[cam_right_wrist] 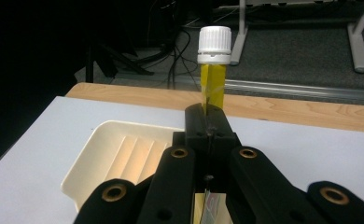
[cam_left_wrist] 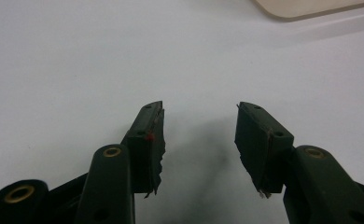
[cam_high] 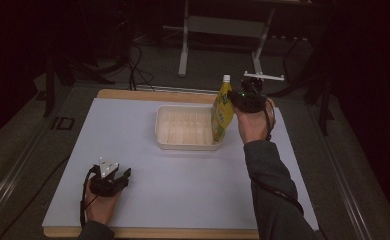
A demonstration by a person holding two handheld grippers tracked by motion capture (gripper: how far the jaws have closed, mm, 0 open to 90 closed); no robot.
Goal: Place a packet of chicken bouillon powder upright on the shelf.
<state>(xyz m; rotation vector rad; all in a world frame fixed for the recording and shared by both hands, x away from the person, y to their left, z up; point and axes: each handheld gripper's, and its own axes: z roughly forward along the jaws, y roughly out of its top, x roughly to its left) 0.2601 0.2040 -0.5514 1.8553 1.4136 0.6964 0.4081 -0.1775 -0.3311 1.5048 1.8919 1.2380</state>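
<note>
Standing upright in the right gripper (cam_right_wrist: 207, 122), a yellow pouch (cam_high: 222, 112) with white cap (cam_right_wrist: 214, 45).

On the white counter (cam_high: 183, 195) a cream tray (cam_high: 187, 145) sits toward the far side, a yellow pouch (cam_high: 222, 112) with a white cap standing upright at its right end, held by the right gripper (cam_high: 238, 100), while the left gripper (cam_high: 114, 181) rests near the left front.

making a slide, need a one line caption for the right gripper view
Right gripper clamps a yellow pouch with a white cap above a cream tray.
</note>
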